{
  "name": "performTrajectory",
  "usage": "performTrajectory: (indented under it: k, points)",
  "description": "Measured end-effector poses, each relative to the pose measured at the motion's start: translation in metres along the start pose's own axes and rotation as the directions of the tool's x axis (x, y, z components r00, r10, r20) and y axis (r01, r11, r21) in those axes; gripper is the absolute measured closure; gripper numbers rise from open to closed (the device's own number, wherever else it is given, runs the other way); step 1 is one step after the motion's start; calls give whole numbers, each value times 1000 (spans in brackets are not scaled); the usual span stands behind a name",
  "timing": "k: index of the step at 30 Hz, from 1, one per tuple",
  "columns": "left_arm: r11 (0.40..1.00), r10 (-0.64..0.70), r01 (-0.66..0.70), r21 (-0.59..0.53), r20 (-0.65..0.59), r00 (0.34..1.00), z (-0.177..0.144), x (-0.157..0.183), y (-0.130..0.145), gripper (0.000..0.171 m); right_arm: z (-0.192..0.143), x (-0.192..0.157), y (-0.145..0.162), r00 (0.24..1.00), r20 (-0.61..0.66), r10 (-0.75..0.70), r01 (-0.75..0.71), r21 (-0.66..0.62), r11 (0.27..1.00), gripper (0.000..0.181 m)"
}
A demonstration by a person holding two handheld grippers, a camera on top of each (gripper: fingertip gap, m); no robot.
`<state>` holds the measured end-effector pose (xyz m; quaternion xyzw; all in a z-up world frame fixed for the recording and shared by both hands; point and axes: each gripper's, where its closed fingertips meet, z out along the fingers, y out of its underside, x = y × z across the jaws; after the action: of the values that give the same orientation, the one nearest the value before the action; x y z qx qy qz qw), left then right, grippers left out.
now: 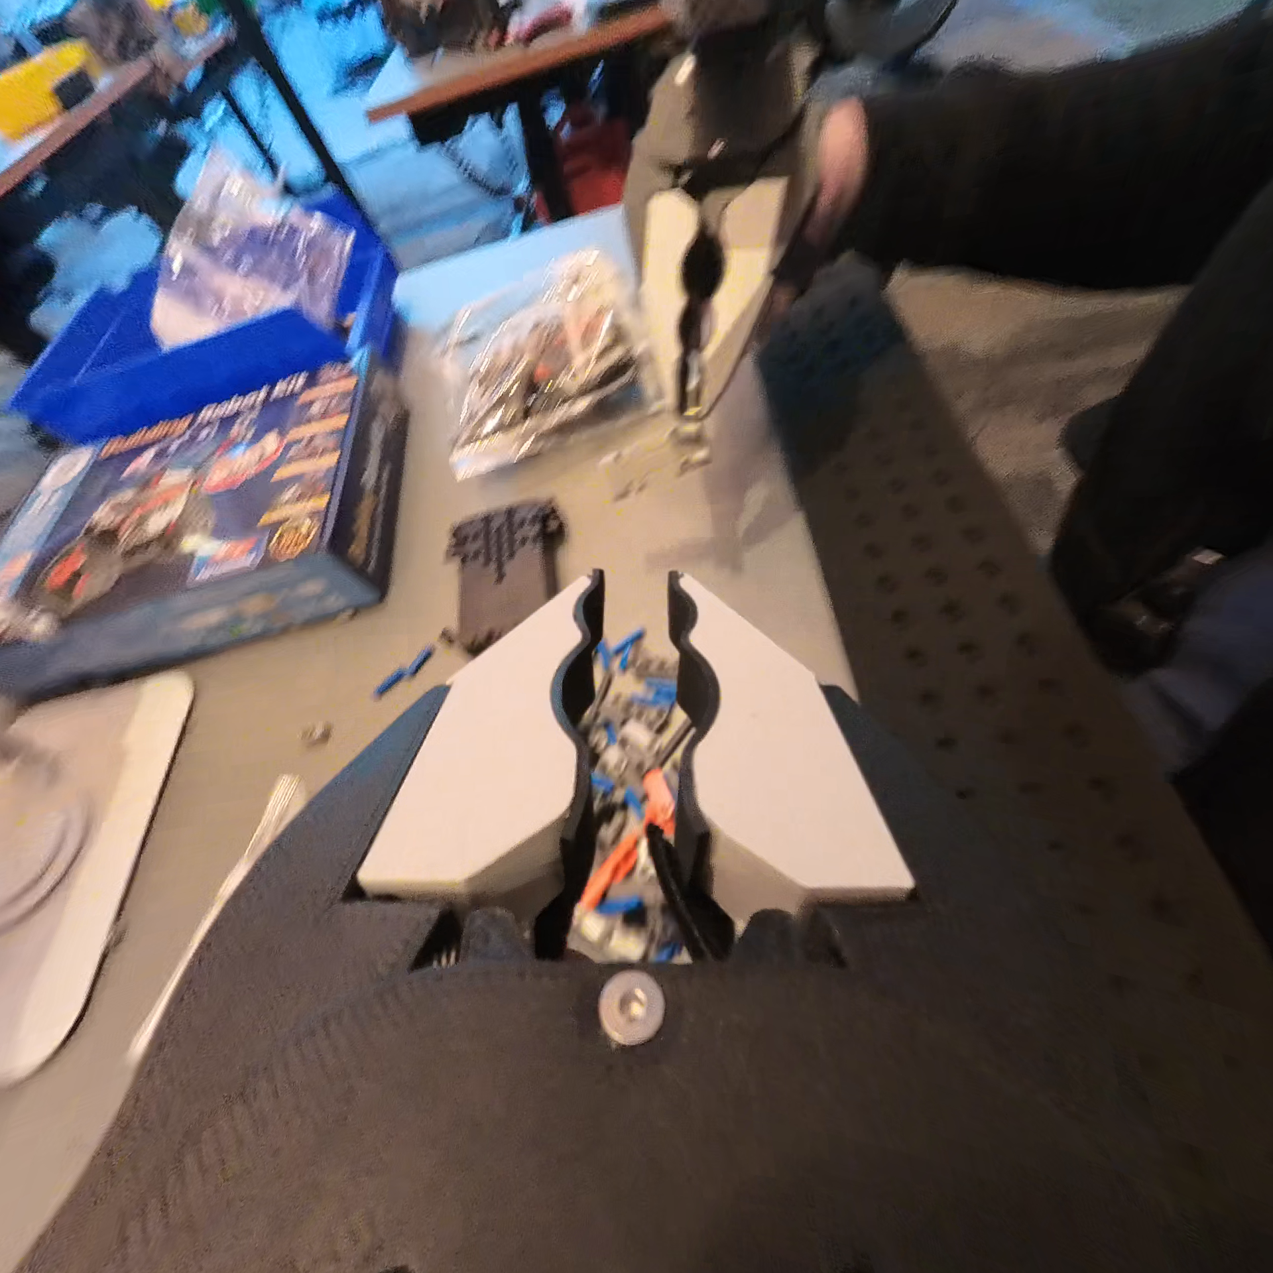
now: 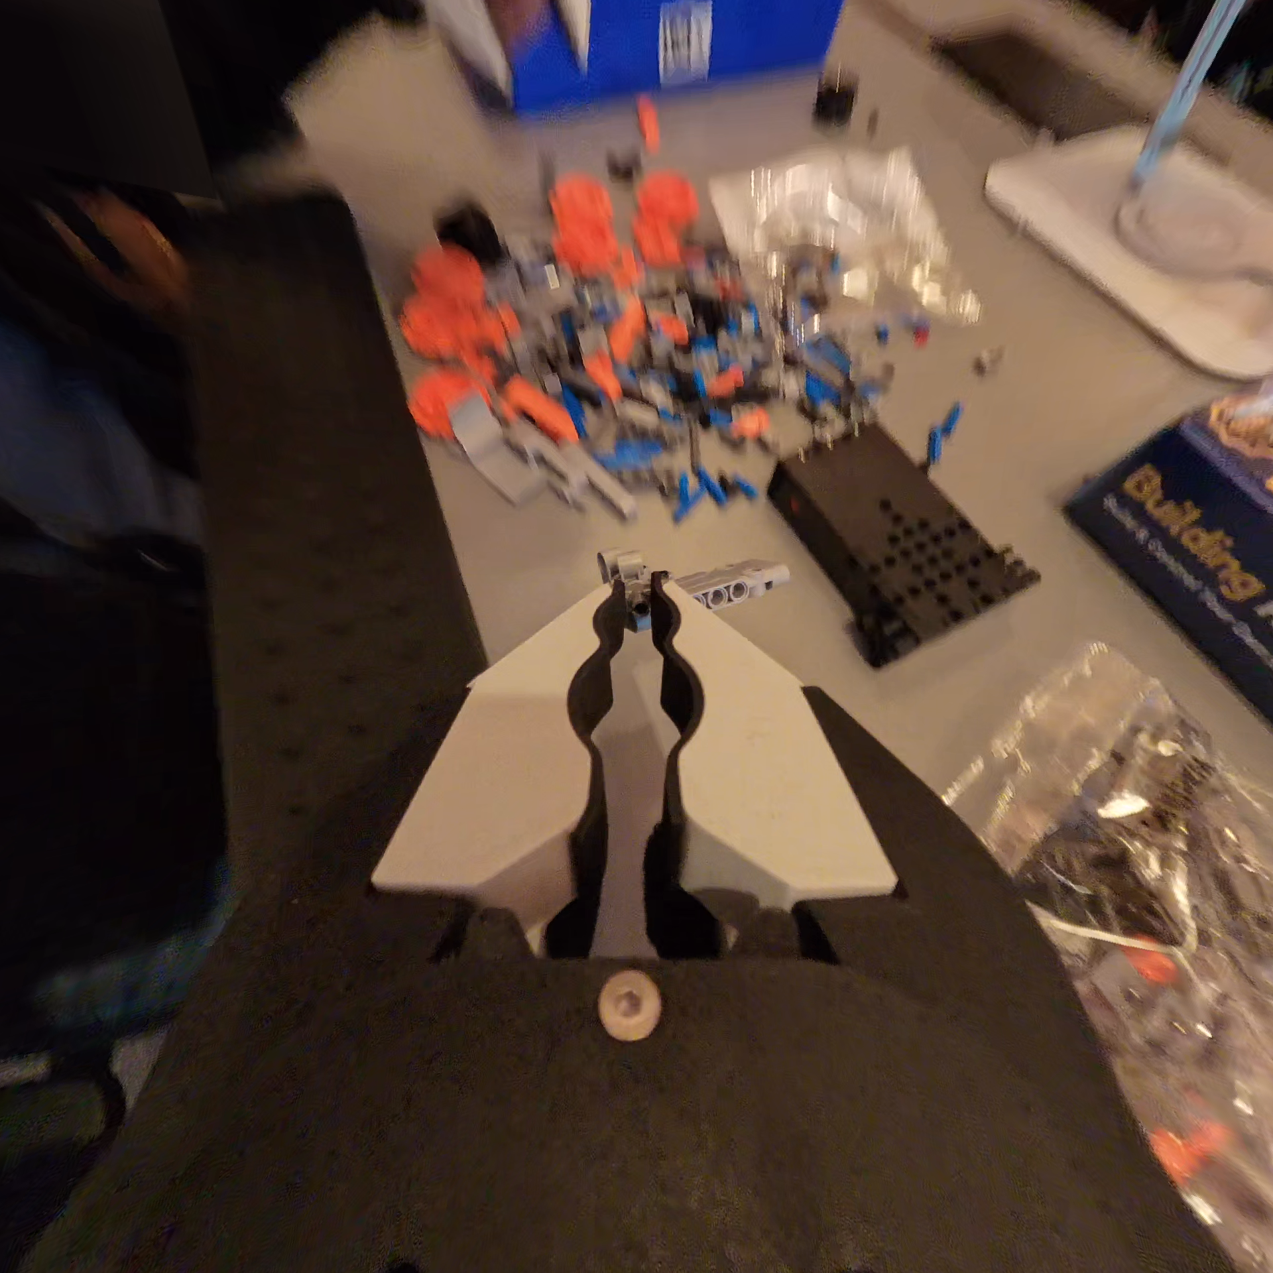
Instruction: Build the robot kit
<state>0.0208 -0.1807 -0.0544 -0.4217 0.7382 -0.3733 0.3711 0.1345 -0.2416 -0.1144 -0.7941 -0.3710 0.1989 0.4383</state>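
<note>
My right gripper [image 2: 632, 584] is shut on a small grey connector piece [image 2: 625, 575] at its fingertips, held above the grey table. A grey beam with holes [image 2: 730, 585] shows just right of the tips; I cannot tell if it is joined to the connector. Beyond lies a pile of orange, blue and grey building pieces [image 2: 620, 358]. My left gripper [image 1: 635, 582] is open and empty, hovering over that pile [image 1: 634, 778], which shows through the gap between its fingers. The right gripper also shows in the left wrist view [image 1: 696, 275], held by a hand in a black sleeve.
A black studded baseplate [image 2: 909, 544] [image 1: 506, 572] lies by the pile. A printed kit box [image 1: 207, 510] [image 2: 1205, 551], a blue bin [image 1: 207, 358], bags of parts [image 1: 544, 365] [image 2: 1102, 895] and a white stand base [image 1: 69, 861] [image 2: 1171, 241] surround it. A dark perforated board [image 1: 964, 620] borders the table.
</note>
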Motion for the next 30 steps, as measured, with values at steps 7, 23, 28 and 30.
performTrajectory:
  k: [7,23,28,30]
  points:
    - [968,-95,123,-218,135,986,-15,-33,67,158,23,17,51,992,-72,-99,71,-322,944,175]
    - [906,-186,276,-320,285,940,-30,-72,134,155,35,11,-13,999,-32,-25,20,-141,990,153]
    - [896,-238,328,-300,300,924,-30,-76,143,155,86,7,-53,998,38,-57,62,-124,990,162]
    - [895,-244,331,-297,294,924,-29,-75,145,155,109,13,-54,995,36,-93,98,-182,978,162]
